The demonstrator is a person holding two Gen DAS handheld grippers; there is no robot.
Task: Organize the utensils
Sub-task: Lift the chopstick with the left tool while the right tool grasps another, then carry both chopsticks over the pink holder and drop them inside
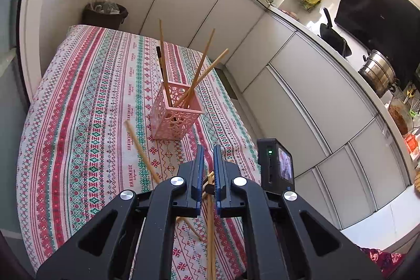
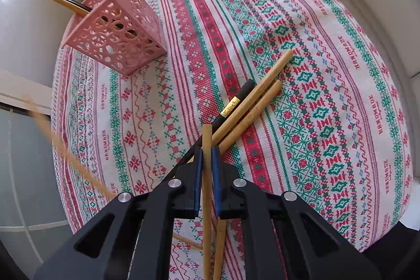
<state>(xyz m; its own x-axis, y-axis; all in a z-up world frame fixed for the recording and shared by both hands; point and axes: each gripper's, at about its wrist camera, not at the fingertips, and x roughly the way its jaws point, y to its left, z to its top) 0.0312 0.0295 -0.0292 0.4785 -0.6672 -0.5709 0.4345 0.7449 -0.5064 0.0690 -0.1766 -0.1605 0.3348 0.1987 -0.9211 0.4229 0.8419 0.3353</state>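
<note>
The counter [image 2: 328, 49] wears a striped cloth woven with "HANDMADE". The pink holder [image 1: 174, 113] stands mid-cloth, chopsticks inside. The right gripper [image 2: 207, 159] is clamped on a wooden chopstick [image 2: 206, 175]; lift it clear of the loose ones beside it. The left gripper [image 1: 208, 162] is closed, seemingly on another chopstick [image 1: 210, 227].

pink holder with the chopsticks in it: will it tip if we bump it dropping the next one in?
Probably tippy: the pink holder is tall, narrow and openwork, so likely light. Its chopsticks lean well past the rim, adding leverage. The tablecloth may grip its base, favouring tipping over sliding.
</note>
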